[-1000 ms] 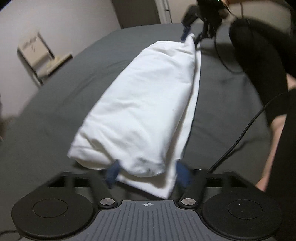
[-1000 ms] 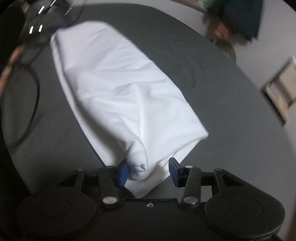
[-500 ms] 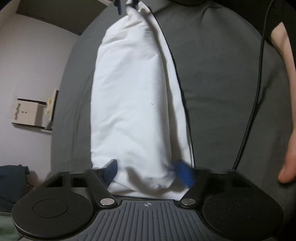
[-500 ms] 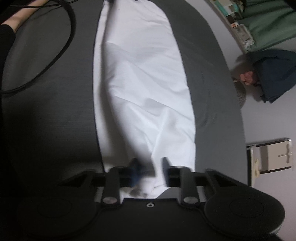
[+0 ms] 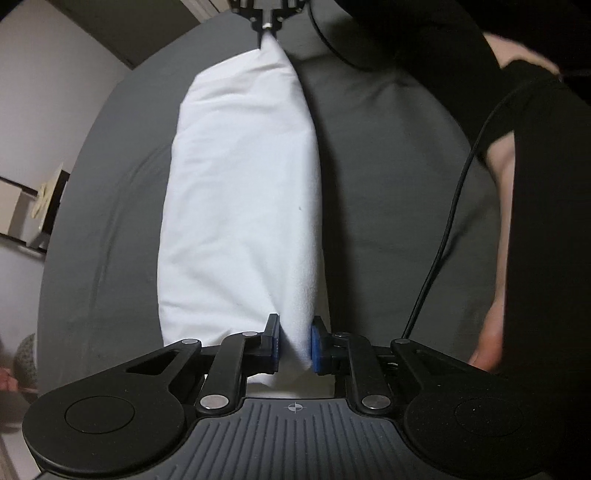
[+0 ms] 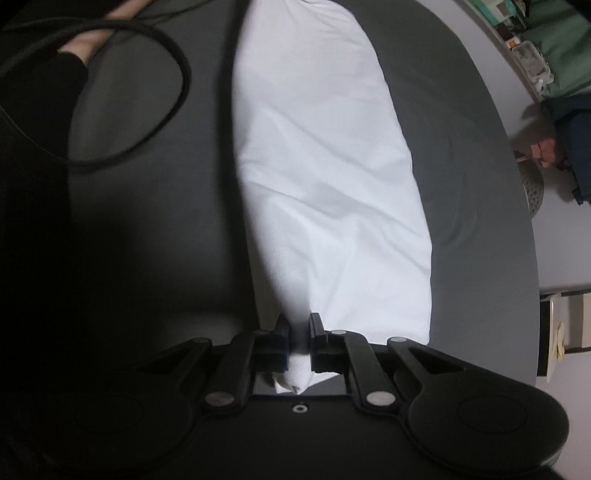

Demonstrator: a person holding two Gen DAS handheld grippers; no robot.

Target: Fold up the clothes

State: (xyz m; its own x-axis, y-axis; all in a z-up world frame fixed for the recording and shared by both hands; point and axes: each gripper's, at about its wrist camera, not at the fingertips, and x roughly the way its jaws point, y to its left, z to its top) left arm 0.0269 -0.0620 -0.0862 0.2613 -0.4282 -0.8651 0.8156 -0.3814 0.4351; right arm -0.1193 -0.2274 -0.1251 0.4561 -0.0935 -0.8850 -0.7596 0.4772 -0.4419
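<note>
Fingers (image 5: 275,341) of both grippers pinch opposite ends of the white cloth (image 5: 240,206), its long axis stretched between them above the bed (image 5: 388,184).

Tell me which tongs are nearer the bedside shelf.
Right. The right tongs grip the cloth end about level with the shelf; the left tongs grip the opposite end, with the shelf farther ahead.

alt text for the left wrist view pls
The left gripper pinches one end of a folded white garment stretched over a dark grey surface; the right gripper grips the far end. A black cable runs at right.
</note>
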